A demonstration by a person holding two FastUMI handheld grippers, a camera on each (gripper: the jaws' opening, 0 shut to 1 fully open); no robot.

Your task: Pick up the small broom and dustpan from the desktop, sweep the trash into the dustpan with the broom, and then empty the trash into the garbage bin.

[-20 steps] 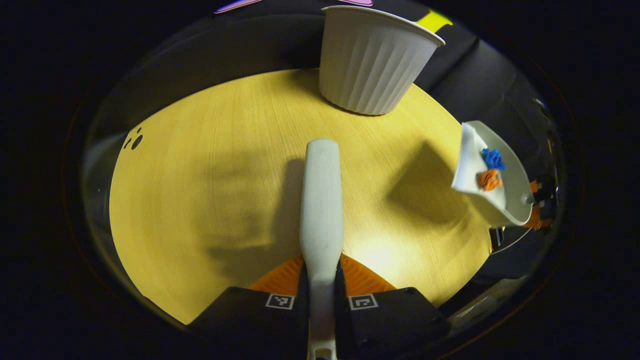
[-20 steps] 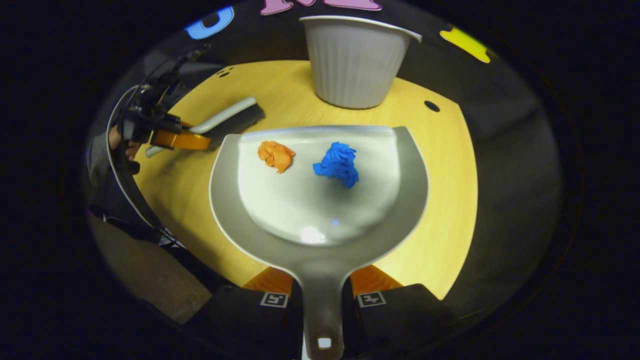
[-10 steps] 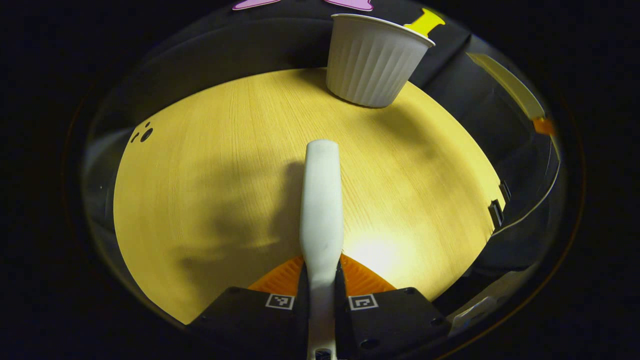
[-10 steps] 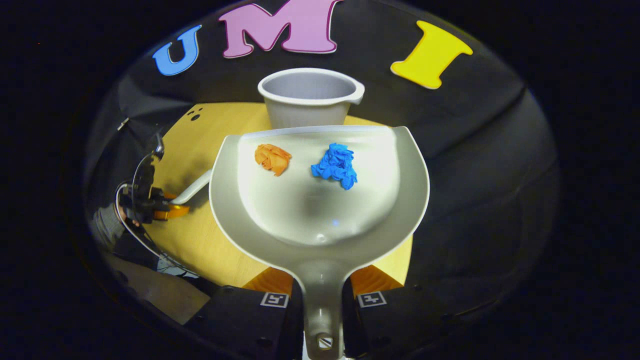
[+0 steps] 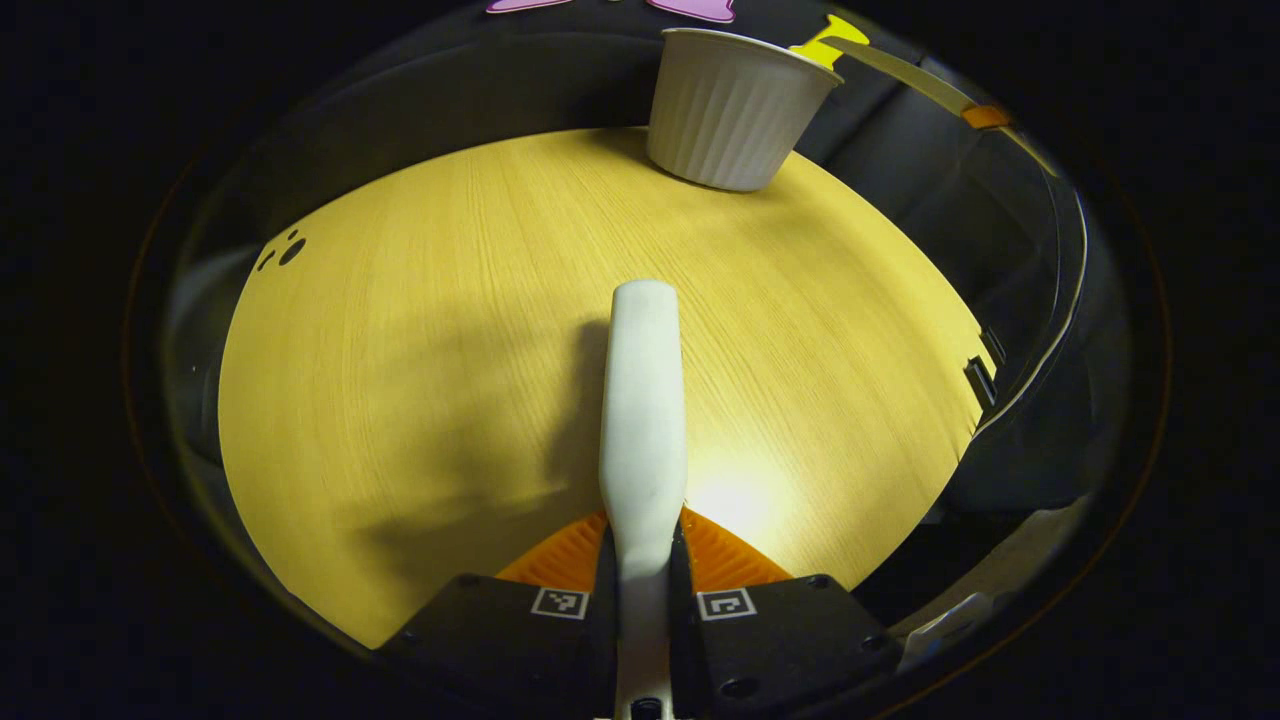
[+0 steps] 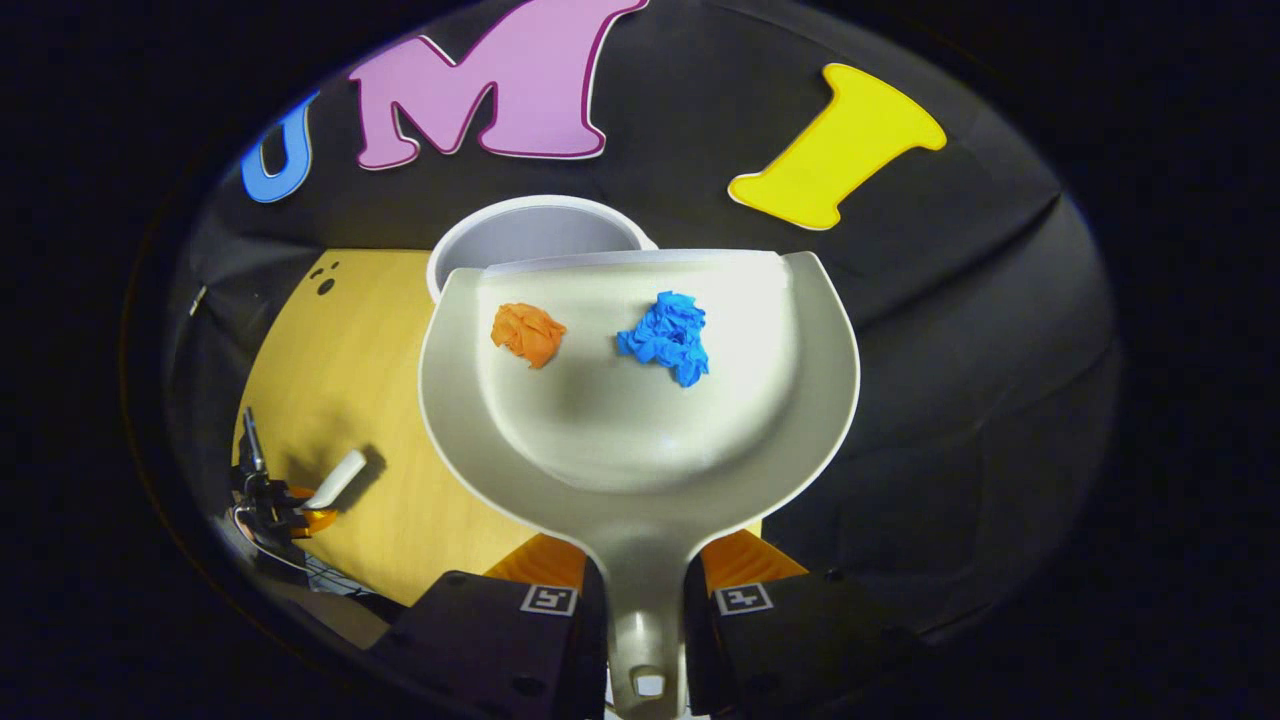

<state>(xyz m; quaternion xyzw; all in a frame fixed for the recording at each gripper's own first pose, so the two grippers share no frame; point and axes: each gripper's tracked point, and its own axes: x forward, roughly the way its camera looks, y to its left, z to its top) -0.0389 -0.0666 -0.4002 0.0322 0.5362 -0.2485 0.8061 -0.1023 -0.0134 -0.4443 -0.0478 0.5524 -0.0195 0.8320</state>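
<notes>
- Sweeping judged done: orange wad (image 6: 528, 333) & blue wad (image 6: 664, 336) lie in dustpan (image 6: 620, 440), clamped by handle in right tool (image 6: 646, 600).
- Dustpan is held raised w/ front lip over garbage bin (image 6: 520, 232) at tabletop (image 5: 420, 330) far edge; tipping is left.
- Broom (image 5: 642, 400) is gripped in left tool (image 5: 641, 590) above tabletop.

This is a staged recording booth, not a lived-in room: a black cloth wall (image 6: 950, 330) hangs close behind a pale wood-grain desktop (image 5: 420, 330). A ribbed white garbage bin (image 5: 735, 105) stands at the desktop's far edge against the cloth, and cable holes (image 5: 285, 250) pierce its far left corner.
</notes>
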